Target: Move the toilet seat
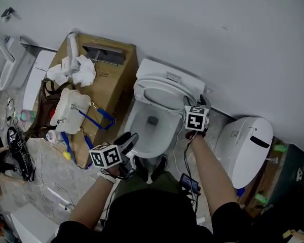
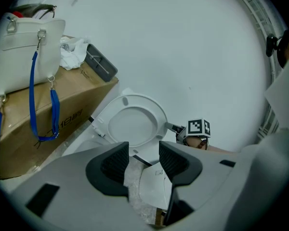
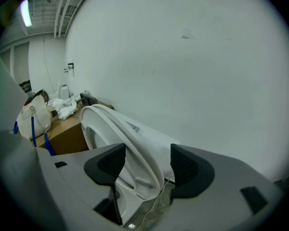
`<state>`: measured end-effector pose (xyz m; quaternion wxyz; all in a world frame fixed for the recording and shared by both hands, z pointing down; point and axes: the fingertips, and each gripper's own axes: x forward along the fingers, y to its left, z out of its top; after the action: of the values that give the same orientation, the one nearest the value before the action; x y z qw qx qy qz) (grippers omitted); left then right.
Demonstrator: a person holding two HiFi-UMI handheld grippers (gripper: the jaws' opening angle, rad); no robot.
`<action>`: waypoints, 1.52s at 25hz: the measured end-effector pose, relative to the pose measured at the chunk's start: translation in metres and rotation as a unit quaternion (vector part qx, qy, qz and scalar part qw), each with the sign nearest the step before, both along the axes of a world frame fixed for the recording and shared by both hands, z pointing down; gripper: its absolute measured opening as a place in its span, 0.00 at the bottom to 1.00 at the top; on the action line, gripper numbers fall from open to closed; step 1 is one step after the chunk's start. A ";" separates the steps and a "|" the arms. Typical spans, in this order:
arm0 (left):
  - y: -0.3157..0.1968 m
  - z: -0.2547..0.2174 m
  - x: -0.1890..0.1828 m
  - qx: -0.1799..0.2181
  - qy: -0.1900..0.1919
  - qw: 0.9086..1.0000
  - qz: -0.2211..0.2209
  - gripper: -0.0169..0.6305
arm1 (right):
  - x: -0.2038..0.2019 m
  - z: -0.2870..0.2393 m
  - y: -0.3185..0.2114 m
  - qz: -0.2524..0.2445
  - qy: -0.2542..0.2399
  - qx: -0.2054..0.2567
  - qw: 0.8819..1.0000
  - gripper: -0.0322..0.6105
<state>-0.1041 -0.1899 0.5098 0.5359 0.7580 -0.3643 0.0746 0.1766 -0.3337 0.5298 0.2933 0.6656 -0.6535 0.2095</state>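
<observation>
The white toilet seat [image 1: 164, 83] stands raised, leaning back toward the tank above the open bowl [image 1: 151, 135]. My right gripper [image 1: 188, 103] is at the seat's right edge. In the right gripper view the seat's rim [image 3: 130, 138] runs between the wide-apart jaws of the right gripper [image 3: 147, 165], and neither pad presses on it. My left gripper [image 1: 131, 138] hangs low in front of the bowl's left side. In the left gripper view the left gripper [image 2: 142, 160] is open and holds nothing, with the upright seat [image 2: 156, 114] beyond it.
A large cardboard box [image 1: 111, 85] stands left of the toilet, carrying a white bag [image 1: 71, 108] with blue straps and crumpled white paper. A second white toilet [image 1: 248, 146] sits to the right. Cables and shoes [image 1: 15, 146] lie on the floor at left.
</observation>
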 end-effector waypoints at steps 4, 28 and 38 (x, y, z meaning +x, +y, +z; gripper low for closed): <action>0.003 0.000 0.003 -0.002 -0.002 1.000 0.002 0.34 | 0.002 -0.002 -0.001 -0.004 0.005 -0.004 1.000 0.50; 0.019 -0.007 0.023 -0.006 -0.014 1.000 0.005 0.34 | 0.016 -0.011 0.018 -0.032 -0.025 -0.025 0.999 0.49; 0.032 -0.041 0.022 0.063 -0.094 0.993 0.020 0.26 | -0.013 -0.076 0.093 -0.083 -0.167 0.007 0.982 0.26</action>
<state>-0.0826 -0.1582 0.4689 0.4485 0.7872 -0.4016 0.1333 0.1641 -0.2411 0.4534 0.1917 0.5663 -0.7480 0.2881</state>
